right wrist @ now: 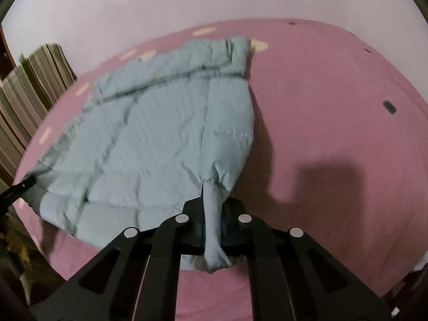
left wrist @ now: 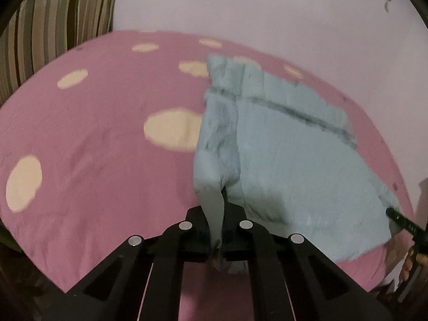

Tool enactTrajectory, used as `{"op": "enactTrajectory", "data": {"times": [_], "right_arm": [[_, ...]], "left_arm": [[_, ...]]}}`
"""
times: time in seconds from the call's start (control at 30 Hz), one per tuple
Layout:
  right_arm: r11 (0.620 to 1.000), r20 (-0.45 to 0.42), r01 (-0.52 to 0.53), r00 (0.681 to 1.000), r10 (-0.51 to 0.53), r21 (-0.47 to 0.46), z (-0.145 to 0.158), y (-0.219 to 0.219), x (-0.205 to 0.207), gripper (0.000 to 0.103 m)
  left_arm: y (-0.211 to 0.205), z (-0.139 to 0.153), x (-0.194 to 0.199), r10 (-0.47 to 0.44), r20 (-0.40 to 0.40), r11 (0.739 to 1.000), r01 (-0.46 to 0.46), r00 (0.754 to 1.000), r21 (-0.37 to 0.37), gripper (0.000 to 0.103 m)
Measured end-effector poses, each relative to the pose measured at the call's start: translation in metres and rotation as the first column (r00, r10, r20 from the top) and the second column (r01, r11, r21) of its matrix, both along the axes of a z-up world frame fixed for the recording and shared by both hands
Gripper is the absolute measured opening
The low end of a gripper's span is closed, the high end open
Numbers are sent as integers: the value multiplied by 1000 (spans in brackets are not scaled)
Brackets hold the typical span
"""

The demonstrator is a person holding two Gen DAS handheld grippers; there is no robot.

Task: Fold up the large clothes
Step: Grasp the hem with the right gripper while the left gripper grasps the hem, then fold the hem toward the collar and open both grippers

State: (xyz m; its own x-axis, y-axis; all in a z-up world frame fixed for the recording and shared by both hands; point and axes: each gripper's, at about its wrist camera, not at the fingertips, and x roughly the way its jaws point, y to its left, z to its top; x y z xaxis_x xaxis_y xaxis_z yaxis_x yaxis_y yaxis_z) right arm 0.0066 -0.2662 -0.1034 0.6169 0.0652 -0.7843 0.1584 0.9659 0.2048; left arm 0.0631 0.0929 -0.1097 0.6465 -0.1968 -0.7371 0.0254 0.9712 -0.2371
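A pale blue quilted jacket (left wrist: 281, 147) lies on a pink bed (left wrist: 93, 139); it also shows in the right wrist view (right wrist: 149, 144). My left gripper (left wrist: 218, 214) is shut on the jacket's near left corner, with cloth pinched between its fingers. My right gripper (right wrist: 214, 214) is shut on the jacket's near right corner, lifted off the bed. The right gripper's tip shows at the right edge of the left wrist view (left wrist: 401, 220). The left gripper's tip shows at the left edge of the right wrist view (right wrist: 18, 188).
The pink bed cover (right wrist: 321, 107) has cream spots (left wrist: 171, 131). A striped cushion (left wrist: 53, 26) stands at the far left corner against a pale wall (left wrist: 240, 5); it also shows in the right wrist view (right wrist: 26, 93). A small dark object (right wrist: 389, 107) lies on the bed's right.
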Motion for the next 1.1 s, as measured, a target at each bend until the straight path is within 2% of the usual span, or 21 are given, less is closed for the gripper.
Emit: {"op": "enactTrajectory", "data": {"times": [0.1, 0.27, 0.4, 0.6, 0.77, 0.93, 1.03, 1.1], "right_arm": [[1000, 42, -1, 999, 0, 27, 17, -7, 20, 6], [1000, 75, 5, 997, -7, 22, 26, -16, 67, 6], [999, 48, 21, 999, -23, 44, 14, -26, 116, 6], [997, -49, 39, 998, -36, 62, -27, -38, 176, 6], [997, -87, 36, 996, -30, 75, -49, -42, 196, 6], [998, -73, 30, 997, -26, 53, -40, -39, 195, 9], [997, -37, 38, 999, -35, 65, -27, -44, 189, 15], [995, -7, 48, 999, -47, 90, -17, -49, 183, 22]], "left_arm": [[-5, 16, 22, 7, 30, 1000, -7, 1000, 2, 4], [-18, 29, 75, 11, 69, 999, -15, 998, 53, 4], [-24, 12, 130, 25, 20, 996, -26, 999, 82, 4], [-28, -31, 186, 32, -77, 994, -24, 997, 108, 4], [-36, -55, 204, 19, -116, 991, -3, 993, 136, 4], [-36, -44, 202, 23, -95, 991, -10, 995, 132, 7], [-28, -27, 198, 36, -73, 998, -32, 997, 61, 25], [-22, -10, 193, 47, -34, 999, -46, 998, 19, 50]]}}
